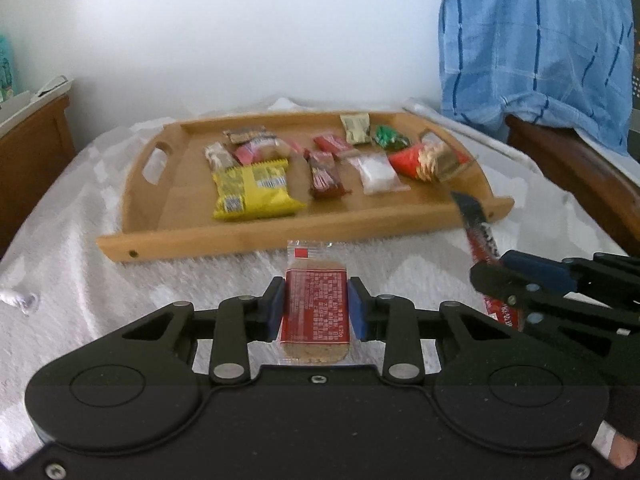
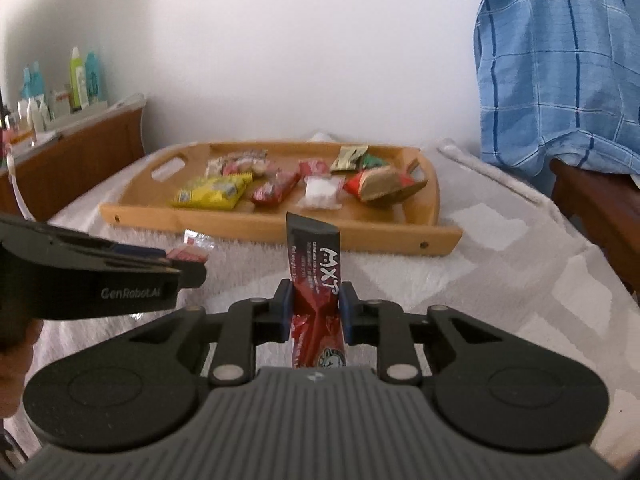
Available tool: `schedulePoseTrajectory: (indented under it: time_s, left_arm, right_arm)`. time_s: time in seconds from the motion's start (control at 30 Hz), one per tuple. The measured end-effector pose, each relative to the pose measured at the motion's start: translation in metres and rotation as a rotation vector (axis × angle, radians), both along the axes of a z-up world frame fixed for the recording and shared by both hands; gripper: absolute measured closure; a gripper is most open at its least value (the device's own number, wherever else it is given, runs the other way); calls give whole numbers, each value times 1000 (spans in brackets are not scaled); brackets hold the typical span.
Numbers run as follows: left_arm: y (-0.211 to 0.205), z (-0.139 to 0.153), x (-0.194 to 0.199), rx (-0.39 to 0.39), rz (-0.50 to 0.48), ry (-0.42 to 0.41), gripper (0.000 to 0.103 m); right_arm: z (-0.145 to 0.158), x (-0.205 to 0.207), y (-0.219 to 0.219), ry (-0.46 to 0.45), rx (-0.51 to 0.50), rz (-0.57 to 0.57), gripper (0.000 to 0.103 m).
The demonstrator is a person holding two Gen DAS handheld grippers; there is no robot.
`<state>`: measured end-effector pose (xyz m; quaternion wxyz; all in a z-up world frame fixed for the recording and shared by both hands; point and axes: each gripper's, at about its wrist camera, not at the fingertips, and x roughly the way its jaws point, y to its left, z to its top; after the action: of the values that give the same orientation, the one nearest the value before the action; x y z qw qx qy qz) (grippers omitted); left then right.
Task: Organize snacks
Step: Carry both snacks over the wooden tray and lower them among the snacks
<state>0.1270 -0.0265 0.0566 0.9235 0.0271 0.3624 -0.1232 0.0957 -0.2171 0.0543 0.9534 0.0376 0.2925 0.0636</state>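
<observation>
Snacks (image 1: 252,194) in wooden tray (image 1: 304,232) (yellow packet)

Blue checked cloth (image 1: 536,40) over wooden chair (image 1: 568,160), bottles (image 2: 80,76) on sideboard (image 2: 80,156)

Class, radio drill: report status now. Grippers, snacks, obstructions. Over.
Left gripper shut on red biscuit pack. Right gripper shut on red-black stick pack. Wooden tray ahead, holding snacks. Nothing between grippers and tray.
</observation>
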Motion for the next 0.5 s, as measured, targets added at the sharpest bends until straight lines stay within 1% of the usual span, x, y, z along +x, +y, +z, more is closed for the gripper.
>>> schedulePoseTrajectory:
  time_s: [0.13, 0.3, 0.33, 0.37, 0.4, 0.5]
  left_arm:
    - [5, 18, 11, -4, 12, -11, 72]
    - [10, 37, 31, 1, 35, -18, 72]
    - [11, 41, 35, -3, 42, -16, 72]
    - [12, 44, 39, -7, 50, -14, 72]
    - [13, 48, 43, -11, 58, -14, 72]
    - [16, 56, 53, -12, 74, -18, 72]
  right_arm:
    - [18, 12, -5, -9, 45, -23, 76]
    - [43, 33, -6, -45, 66, -35, 77]
    - [47, 38, -6, -49, 71, -35, 82]
    - [52, 43, -6, -51, 79, -37, 90]
    - [56, 48, -7, -48, 84, -43, 94]
    - [65, 63, -6, -45, 95, -42, 94]
